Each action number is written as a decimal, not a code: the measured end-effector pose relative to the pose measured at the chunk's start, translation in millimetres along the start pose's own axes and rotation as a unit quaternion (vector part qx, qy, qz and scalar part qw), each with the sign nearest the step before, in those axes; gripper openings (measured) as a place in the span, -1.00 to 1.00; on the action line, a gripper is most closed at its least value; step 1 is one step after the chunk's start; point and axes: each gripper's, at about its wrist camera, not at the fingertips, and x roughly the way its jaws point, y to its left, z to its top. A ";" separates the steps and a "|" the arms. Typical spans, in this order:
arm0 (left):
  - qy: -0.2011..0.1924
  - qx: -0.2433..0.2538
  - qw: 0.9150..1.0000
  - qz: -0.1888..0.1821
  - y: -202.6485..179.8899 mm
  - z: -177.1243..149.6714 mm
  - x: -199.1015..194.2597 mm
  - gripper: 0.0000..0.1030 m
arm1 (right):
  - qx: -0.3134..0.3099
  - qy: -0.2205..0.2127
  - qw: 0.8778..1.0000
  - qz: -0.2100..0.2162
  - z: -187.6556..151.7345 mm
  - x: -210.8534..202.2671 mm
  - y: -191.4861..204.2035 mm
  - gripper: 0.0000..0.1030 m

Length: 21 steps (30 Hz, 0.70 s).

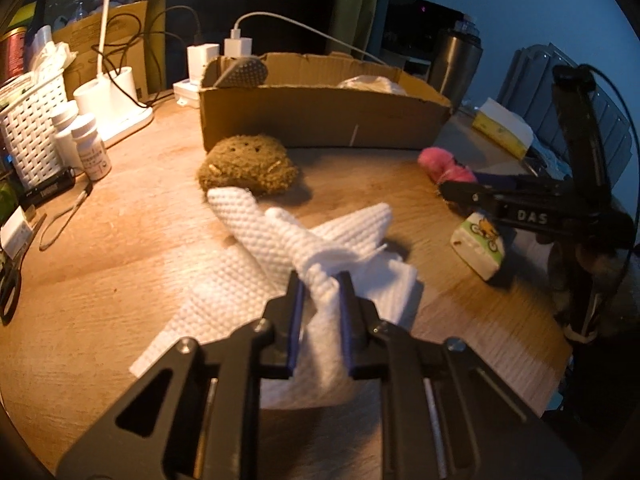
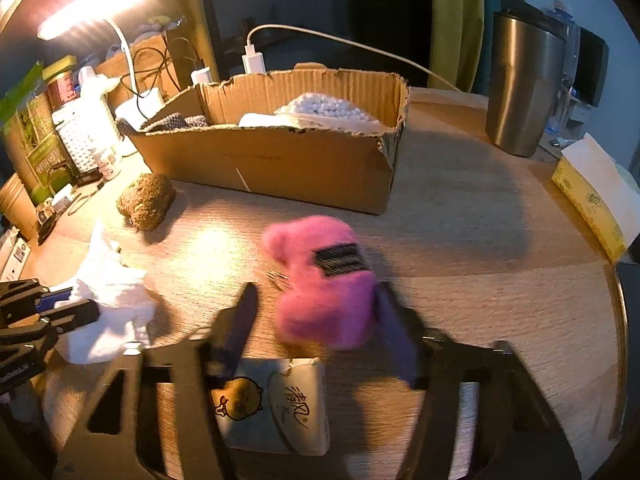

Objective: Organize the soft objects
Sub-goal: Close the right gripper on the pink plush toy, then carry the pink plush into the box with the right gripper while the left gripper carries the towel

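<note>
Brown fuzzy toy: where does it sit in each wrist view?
Left wrist: brown fuzzy toy left of centre, just before the cardboard box, behind the white cloth.
Right wrist: toy at left, off the box's near-left corner.
Shared landmark: the cardboard box.

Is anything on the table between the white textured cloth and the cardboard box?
Yes. The brown fuzzy plush sits just beyond the white textured cloth, in front of the cardboard box, toward its left end.

Both claws, left claw [image 1: 320,280] and right claw [image 2: 316,304], are black (silver screws) with blue pads.
</note>
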 end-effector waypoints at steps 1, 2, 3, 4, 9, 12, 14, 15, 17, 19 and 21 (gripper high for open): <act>-0.004 -0.002 1.000 -0.001 1.1 0.2 -2.6 -0.68 | -0.001 0.001 1.000 0.000 -0.2 0.4 0.4 -0.05; -0.009 -0.004 1.000 -0.001 2.0 0.7 -5.7 -0.68 | -0.003 0.002 1.000 0.000 -0.7 0.5 1.4 -0.06; -0.013 -0.004 1.000 -0.002 2.6 1.4 -8.8 -0.68 | -0.004 0.002 1.000 0.000 -1.2 0.3 2.1 -0.09; -0.018 -0.004 1.000 -0.002 3.1 2.6 -12.2 -0.68 | -0.006 0.002 1.000 0.000 -1.5 0.1 2.8 -0.11; -0.052 -0.001 0.999 -0.006 7.8 10.4 -32.0 -0.68 | -0.009 -0.011 1.000 0.004 -0.6 -10.1 5.3 -0.12; -0.070 0.001 0.998 -0.002 10.9 16.2 -43.2 -0.68 | -0.012 -0.022 1.000 0.006 2.0 -18.6 6.5 -0.13; -0.077 0.000 0.997 -0.001 12.5 19.5 -48.1 -0.68 | -0.014 -0.029 0.999 0.008 4.1 -24.3 6.9 -0.13; -0.080 0.000 0.997 0.000 13.6 21.3 -50.9 -0.68 | -0.014 -0.032 0.999 0.009 5.2 -27.1 7.2 -0.13; -0.088 0.001 0.996 0.002 15.2 26.0 -56.5 -0.68 | -0.015 -0.038 0.999 0.010 7.5 -32.5 7.8 -0.13; -0.099 0.001 0.995 0.004 16.3 31.6 -62.7 -0.68 | -0.016 -0.044 0.999 0.011 9.8 -37.4 7.6 -0.13; -0.111 0.001 0.994 0.005 17.6 37.8 -69.8 -0.68 | -0.016 -0.050 0.999 0.011 11.7 -42.2 6.8 -0.13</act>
